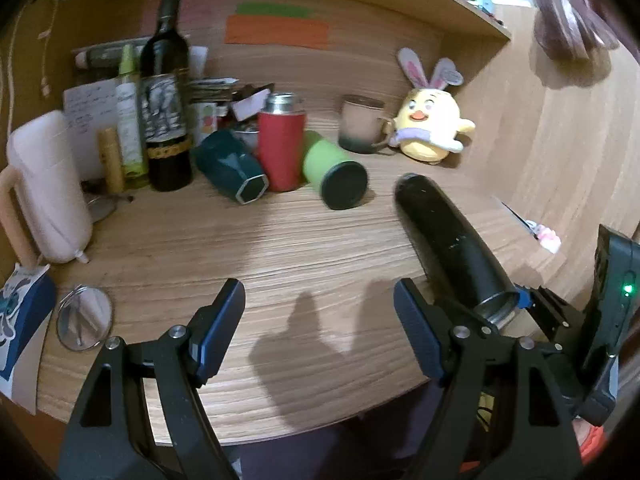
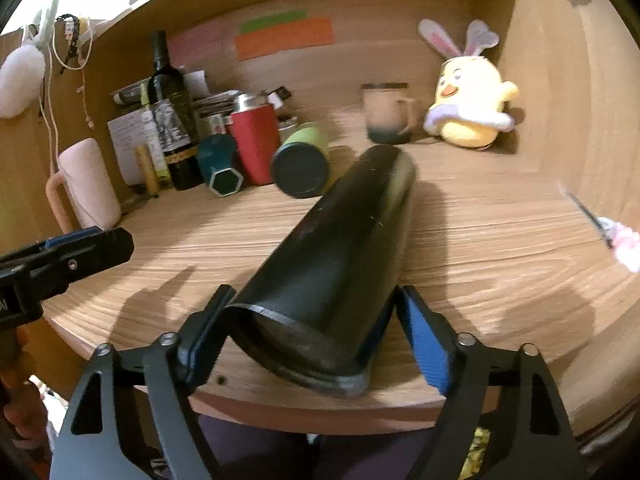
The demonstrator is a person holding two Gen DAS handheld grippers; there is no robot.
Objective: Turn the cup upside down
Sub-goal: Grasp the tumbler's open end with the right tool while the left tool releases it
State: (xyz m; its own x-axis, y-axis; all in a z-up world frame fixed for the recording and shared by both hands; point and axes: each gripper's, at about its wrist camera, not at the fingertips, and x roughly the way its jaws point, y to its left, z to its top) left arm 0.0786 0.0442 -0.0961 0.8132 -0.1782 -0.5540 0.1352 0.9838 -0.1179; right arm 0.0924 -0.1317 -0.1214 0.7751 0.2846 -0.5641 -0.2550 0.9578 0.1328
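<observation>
Near the front edge of the counter [image 2: 500,240], the black cup [image 2: 332,264] sits between the fingers of the right tool [image 2: 316,332], which grips it near the rim. Its long axis runs away from the tool toward the counter's back edge, open mouth facing the camera, closed base pointing at the clutter. Beyond the base lie a green tumbler [image 2: 302,160] on its side, a red flask [image 2: 254,142] and a teal cup [image 2: 220,166]. Spread wide, the left tool [image 1: 320,320] holds nothing over the front edge.
</observation>
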